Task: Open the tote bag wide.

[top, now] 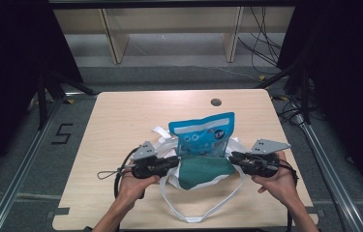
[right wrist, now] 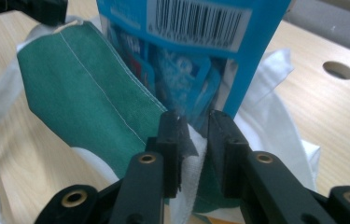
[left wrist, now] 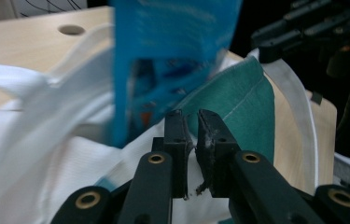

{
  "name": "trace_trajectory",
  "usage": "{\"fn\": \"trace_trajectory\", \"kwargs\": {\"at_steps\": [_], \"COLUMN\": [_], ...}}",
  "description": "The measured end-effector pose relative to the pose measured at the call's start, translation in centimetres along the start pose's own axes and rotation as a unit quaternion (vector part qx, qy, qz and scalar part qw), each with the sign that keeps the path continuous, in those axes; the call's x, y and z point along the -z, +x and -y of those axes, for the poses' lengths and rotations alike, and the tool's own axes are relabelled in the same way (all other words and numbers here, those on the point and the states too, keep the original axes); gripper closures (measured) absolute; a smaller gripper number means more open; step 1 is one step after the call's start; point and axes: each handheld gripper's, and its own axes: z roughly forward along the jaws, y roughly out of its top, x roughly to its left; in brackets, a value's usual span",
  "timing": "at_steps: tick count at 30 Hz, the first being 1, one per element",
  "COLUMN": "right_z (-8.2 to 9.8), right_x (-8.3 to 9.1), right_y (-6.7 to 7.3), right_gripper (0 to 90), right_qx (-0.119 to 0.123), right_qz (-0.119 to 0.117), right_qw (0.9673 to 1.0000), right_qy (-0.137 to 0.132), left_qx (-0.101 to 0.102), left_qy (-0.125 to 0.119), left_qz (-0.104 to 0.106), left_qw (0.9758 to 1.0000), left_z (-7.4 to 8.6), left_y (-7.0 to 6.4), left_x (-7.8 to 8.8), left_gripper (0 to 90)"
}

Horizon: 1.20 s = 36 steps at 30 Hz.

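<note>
Bag (top: 203, 171) rim pinched both sides — left gripper (top: 175, 160), right gripper (top: 232, 157) level.

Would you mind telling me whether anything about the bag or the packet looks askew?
The blue packet stands only half inside the white and green bag, its top poking well above the bag's mouth and leaning slightly.

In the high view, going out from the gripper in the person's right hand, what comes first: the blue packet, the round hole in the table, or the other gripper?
From the right gripper:
1. Blue packet, just beside it, standing in the white and green bag.
2. Left gripper, across the bag, at its other edge.
3. Round hole, far up the table near its back edge.
</note>
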Motion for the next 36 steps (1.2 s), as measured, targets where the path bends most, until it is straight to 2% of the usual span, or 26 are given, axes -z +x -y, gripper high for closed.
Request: {"fn": "trace_trajectory", "kwargs": {"at_steps": [1, 3, 5, 6, 8, 9, 10, 11, 12, 13, 14, 16, 17, 19, 20, 21, 22, 24, 26, 28, 30, 31, 32, 33, 35, 36], "right_z": [0.2, 0.6, 1.3, 1.6, 2.2, 2.6, 2.9, 3.4, 3.6, 4.1, 4.3, 4.5, 4.5, 4.3, 4.1, 3.6, 3.4, 2.1, 1.1, 0.0, -1.0, -1.2, -1.4, -1.6, -1.6, -1.5], "right_x": [-0.1, -0.7, -1.5, -2.1, -3.2, -3.7, -4.3, -4.7, -4.9, -5.4, -5.7, -5.8, -5.8, -5.6, -5.3, -4.7, -4.2, -2.6, -1.5, -0.6, -0.2, -0.2, -0.3, -0.5, -1.0, -1.3], "right_y": [0.1, 0.4, 1.1, 1.1, 1.3, 1.5, 1.6, 1.8, 1.9, 2.0, 2.0, 1.9, 2.0, 1.9, 1.8, 1.6, 1.5, 0.9, 0.5, -0.2, -1.1, -1.4, -1.9, -2.6, -3.6, -4.1], "right_gripper": [77.3, 78.5, 79.3, 79.4, 79.7, 79.9, 80.2, 80.4, 80.6, 80.8, 80.9, 81.0, 81.0, 80.7, 80.6, 80.8, 81.1, 85.8, 86.2, 86.8, 86.7, 86.3, 85.7, 84.3, 81.4, 79.6], "right_qx": [0.004, 0.017, 0.018, 0.036, 0.042, 0.039, 0.037, 0.041, 0.042, 0.047, 0.042, 0.039, 0.036, 0.037, 0.036, 0.038, 0.032, 0.033, 0.031, 0.036, 0.035, 0.044, 0.047, 0.051, 0.034, 0.03], "right_qz": [0.001, -0.001, -0.011, -0.004, -0.006, -0.004, -0.003, -0.006, -0.006, -0.005, -0.005, -0.007, -0.007, -0.01, -0.009, -0.006, -0.006, -0.016, 0.0, 0.019, 0.046, 0.057, 0.08, 0.097, 0.102, 0.105], "right_qw": [0.9999, 0.9993, 0.9976, 0.9965, 0.9939, 0.993, 0.9923, 0.9907, 0.9896, 0.9883, 0.988, 0.989, 0.9888, 0.9884, 0.989, 0.9897, 0.9918, 0.9963, 0.9984, 0.9991, 0.9983, 0.9973, 0.9956, 0.9938, 0.994, 0.9936], "right_qy": [0.01, 0.032, 0.066, 0.076, 0.102, 0.111, 0.118, 0.13, 0.137, 0.145, 0.149, 0.142, 0.145, 0.147, 0.143, 0.138, 0.124, 0.077, 0.047, 0.015, 0.007, 0.006, 0.01, 0.017, 0.023, 0.031], "left_qx": [-0.006, -0.012, -0.005, -0.014, -0.026, -0.023, -0.039, -0.03, -0.041, -0.038, -0.041, -0.054, -0.051, -0.053, -0.04, -0.039, -0.04, -0.043, -0.046, -0.023, -0.026, -0.033, -0.041, -0.048, -0.047, -0.045], "left_qy": [0.013, 0.025, 0.037, 0.05, 0.067, 0.078, 0.098, 0.093, 0.1, 0.1, 0.107, 0.11, 0.105, 0.106, 0.091, 0.084, 0.072, 0.051, 0.037, 0.015, 0.01, 0.013, 0.016, 0.021, 0.042, 0.039], "left_qz": [-0.012, -0.01, -0.011, -0.012, -0.021, -0.013, -0.018, -0.011, -0.015, -0.012, -0.011, -0.021, -0.018, -0.019, -0.01, -0.008, -0.007, -0.017, -0.029, -0.037, -0.07, -0.089, -0.114, -0.122, -0.121, -0.135], "left_qw": [0.9998, 0.9995, 0.9992, 0.9986, 0.9972, 0.9966, 0.9942, 0.9951, 0.994, 0.9942, 0.9933, 0.9922, 0.993, 0.9928, 0.995, 0.9957, 0.9966, 0.9976, 0.9978, 0.9989, 0.9971, 0.9954, 0.9925, 0.9911, 0.9907, 0.9891], "left_z": [0.4, 1.1, 2.1, 2.5, 3.4, 3.8, 4.4, 4.8, 5.1, 5.2, 5.2, 5.2, 5.1, 4.5, 4.0, 3.6, 3.1, 1.7, 0.4, -0.4, -1.1, -1.3, -1.6, -1.7, -1.9, -2.0], "left_y": [-0.4, -0.5, -0.7, -0.6, -0.8, -0.8, -0.8, -1.1, -1.1, -1.2, -1.0, -1.1, -1.3, -1.2, -1.3, -1.3, -1.2, -0.9, 0.0, 1.2, 2.3, 3.0, 3.7, 4.1, 5.1, 5.3], "left_x": [-0.7, -1.4, -2.0, -2.1, -2.7, -3.1, -3.6, -4.0, -4.3, -4.5, -4.6, -4.5, -4.5, -4.0, -3.5, -3.1, -2.5, -1.4, -0.3, 0.5, 1.2, 1.3, 1.5, 1.5, 1.1, 0.7], "left_gripper": [83.7, 84.9, 86.1, 86.3, 87.5, 88.4, 89.0, 89.4, 89.5, 89.6, 89.6, 89.6, 89.6, 89.2, 87.6, 85.6, 85.0, 84.7, 83.1, 80.6, 77.5, 74.9, 72.1, 69.9, 62.5, 58.4]}}
